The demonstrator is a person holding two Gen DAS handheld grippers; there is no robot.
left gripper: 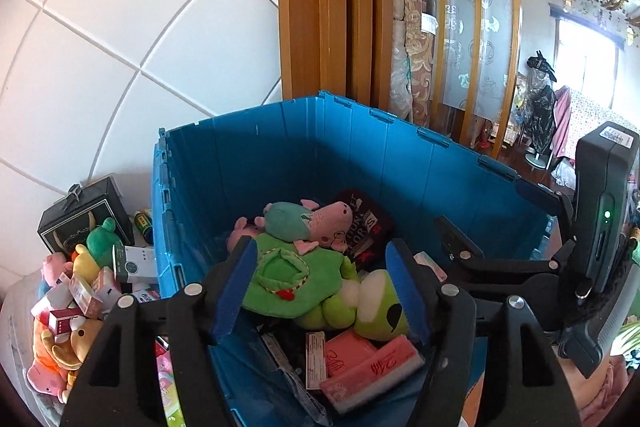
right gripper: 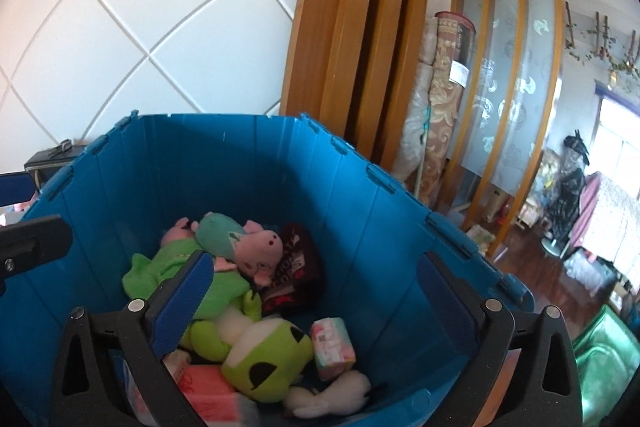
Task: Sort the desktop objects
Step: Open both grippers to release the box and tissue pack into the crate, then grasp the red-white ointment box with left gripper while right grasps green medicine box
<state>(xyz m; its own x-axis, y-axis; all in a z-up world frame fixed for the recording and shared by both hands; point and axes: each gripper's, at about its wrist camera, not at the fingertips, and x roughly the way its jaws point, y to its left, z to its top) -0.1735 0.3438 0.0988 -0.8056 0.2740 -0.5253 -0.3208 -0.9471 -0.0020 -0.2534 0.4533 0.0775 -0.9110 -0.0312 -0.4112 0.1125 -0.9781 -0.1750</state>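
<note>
**Left wrist and right wrist views: both grippers hang spread over a filled blue crate**

Left wrist view shows the left gripper poised above the blue crate, its two blue-padded fingers spread wide with nothing between them. Below the gap lie a green frog plush and, on top of it toward the far wall, a pink pig plush in a teal dress. A dark book rests against the pig's right side. Nearer the camera sit pink tissue packs. Outside the crate, on the left, a heap of unsorted things stays on the surface: a black box, small soft toys and little cartons, all crowded together just beside the crate's wall.

Right wrist view shows the right gripper also above the crate, its fingers set far apart and holding nothing. Inside, the frog plush lies near the camera with the pig plush behind it and the dark book to the pig's right. A small patterned tissue pack sits tilted just beside the frog's head, and a white soft toy lies in front of it on the crate floor. A tiled white wall and a wooden door frame rise behind the crate.
</note>
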